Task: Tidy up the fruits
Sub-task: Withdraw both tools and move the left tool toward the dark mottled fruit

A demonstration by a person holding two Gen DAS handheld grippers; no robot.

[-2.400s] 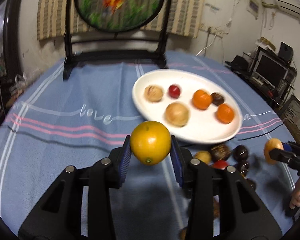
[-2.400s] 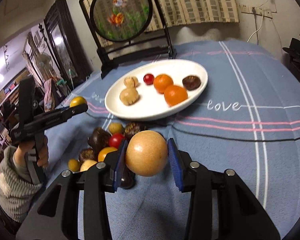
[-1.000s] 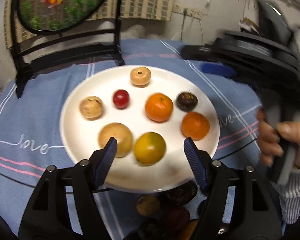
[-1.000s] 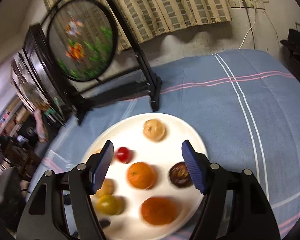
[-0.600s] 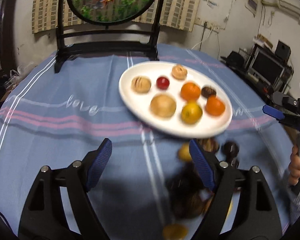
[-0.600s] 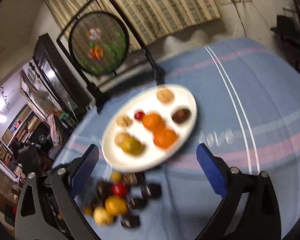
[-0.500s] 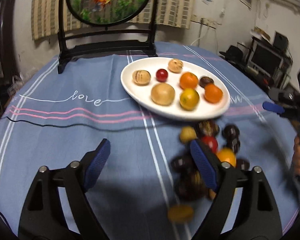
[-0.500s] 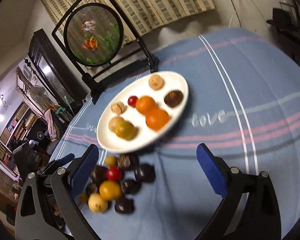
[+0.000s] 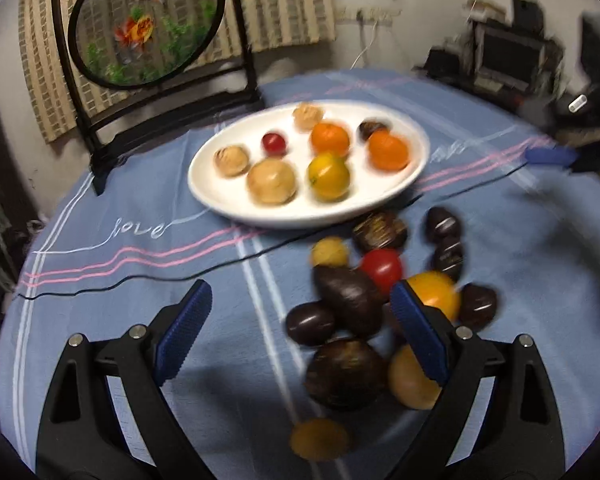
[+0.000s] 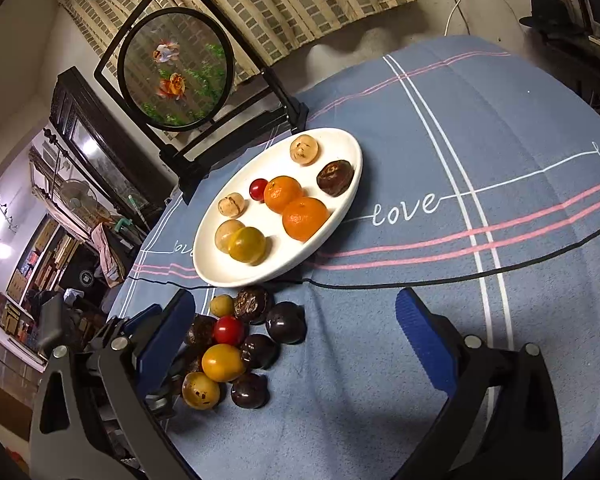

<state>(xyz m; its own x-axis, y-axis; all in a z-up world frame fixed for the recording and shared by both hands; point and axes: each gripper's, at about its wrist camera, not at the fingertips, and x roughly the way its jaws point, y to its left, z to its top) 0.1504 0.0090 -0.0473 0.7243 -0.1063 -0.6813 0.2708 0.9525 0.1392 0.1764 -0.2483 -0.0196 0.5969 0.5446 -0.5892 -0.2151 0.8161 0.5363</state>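
A white oval plate (image 9: 220, 188) (image 10: 340, 216) holds several fruits: two oranges (image 10: 305, 218), a yellow-green citrus (image 9: 328, 176) (image 10: 247, 245), a red cherry tomato (image 9: 274, 143), tan fruits and a dark one. A pile of loose fruits (image 9: 364, 296) (image 10: 240, 344) lies on the blue cloth in front of the plate: dark brown ones, a red tomato (image 10: 229, 330), yellow-orange ones (image 10: 223, 362). My left gripper (image 9: 300, 332) is open and empty, low over the pile's left part. My right gripper (image 10: 296, 344) is open and empty above the pile.
A black-framed round goldfish screen (image 9: 146, 26) (image 10: 178, 66) stands behind the plate. The blue striped tablecloth (image 10: 480, 160) covers the table. The right gripper's blue tip (image 9: 550, 156) shows at the right of the left wrist view. Furniture and electronics stand around.
Both grippers set their fruits on the plate, opened, and pulled back from it. The left gripper has dropped closer to the loose pile; the right one has moved toward it too.
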